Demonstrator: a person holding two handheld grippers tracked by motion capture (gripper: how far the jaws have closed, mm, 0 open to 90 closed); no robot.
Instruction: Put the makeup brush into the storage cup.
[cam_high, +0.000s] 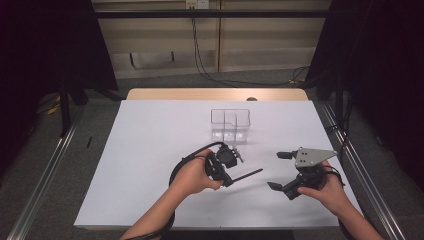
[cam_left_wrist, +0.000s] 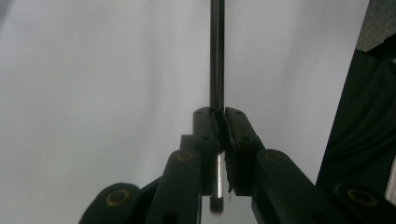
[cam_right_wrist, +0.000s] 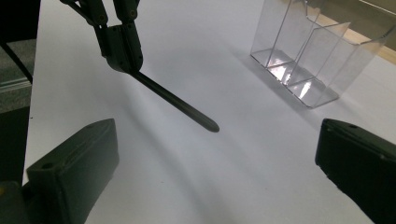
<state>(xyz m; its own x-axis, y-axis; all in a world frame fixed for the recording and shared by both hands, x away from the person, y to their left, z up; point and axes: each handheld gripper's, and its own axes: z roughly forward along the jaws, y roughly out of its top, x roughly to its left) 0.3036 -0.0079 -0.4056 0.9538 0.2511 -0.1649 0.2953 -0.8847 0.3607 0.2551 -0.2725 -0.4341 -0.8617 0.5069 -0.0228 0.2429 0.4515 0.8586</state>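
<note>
My left gripper (cam_high: 230, 178) (cam_left_wrist: 220, 116) is shut on a thin black stick (cam_high: 248, 174) (cam_left_wrist: 216, 56), likely a slim brush: behind the jaws I see a silver collar and a dark tuft. The long handle points out past the jaws toward my right gripper (cam_high: 278, 170). In the right gripper view the stick (cam_right_wrist: 177, 101) slants down from the left gripper (cam_right_wrist: 123, 63) and its tip hangs just above the white table sheet. The right gripper (cam_right_wrist: 215, 168) is open, its jaws wide apart and nothing between them. A clear plastic organiser (cam_high: 230, 125) (cam_right_wrist: 303, 56) with several compartments stands beyond both grippers.
A white sheet (cam_high: 150, 150) covers the table, with a strip of wood (cam_high: 215, 94) showing at the far edge. Metal rails (cam_high: 360, 165) run along both sides. Dark curtains and hanging cables stand behind the table.
</note>
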